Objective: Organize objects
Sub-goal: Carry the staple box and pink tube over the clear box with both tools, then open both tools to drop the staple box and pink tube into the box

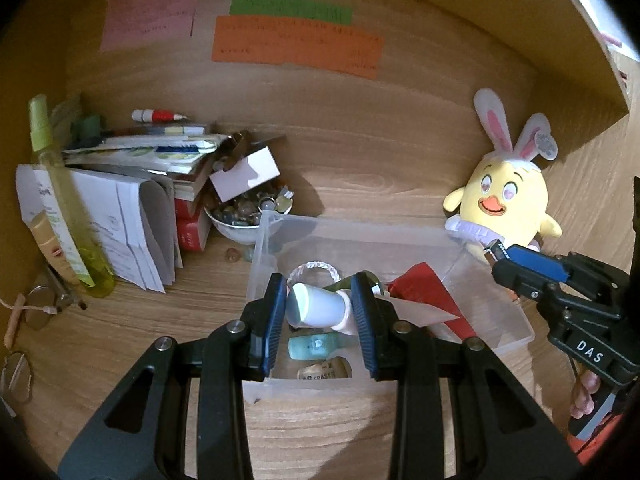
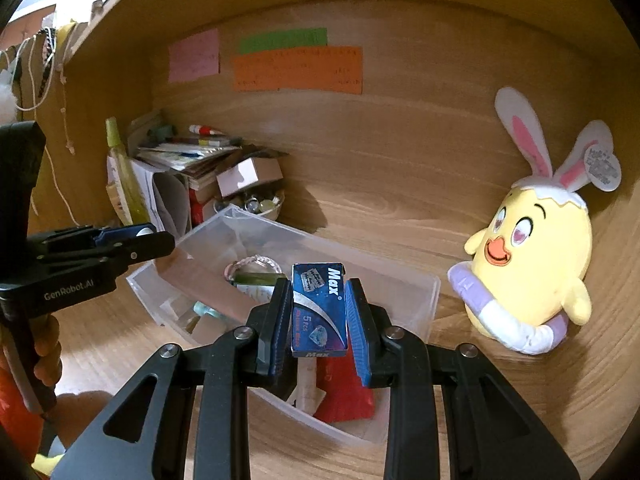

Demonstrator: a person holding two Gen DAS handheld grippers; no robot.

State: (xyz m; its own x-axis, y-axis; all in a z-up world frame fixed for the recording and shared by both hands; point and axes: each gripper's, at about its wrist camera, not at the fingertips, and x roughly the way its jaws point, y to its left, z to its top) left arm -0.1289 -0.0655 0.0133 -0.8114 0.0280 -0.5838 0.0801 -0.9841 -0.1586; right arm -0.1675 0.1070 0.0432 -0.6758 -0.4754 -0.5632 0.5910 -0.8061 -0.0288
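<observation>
A clear plastic bin [image 1: 516, 332] [image 2: 424, 292] sits on the wooden desk and holds a red packet [image 1: 430, 286] [image 2: 344, 396], a teal bottle [image 1: 316, 346], a braided ring [image 1: 316, 268] and other small items. My left gripper [image 1: 320, 312] is shut on a small white tube [image 1: 318, 310], held above the bin. My right gripper [image 2: 319, 316] is shut on a blue Max blade box [image 2: 319, 308], held above the bin's near edge; it also shows at the right of the left wrist view [image 1: 532, 262].
A yellow chick plush with bunny ears [image 1: 506, 196] [image 2: 540, 256] stands right of the bin. A bowl of stones [image 1: 248, 212], stacked books and papers [image 1: 140, 184] and a green spray bottle [image 1: 64, 200] fill the left. Glasses [image 1: 16, 372] lie at the far left.
</observation>
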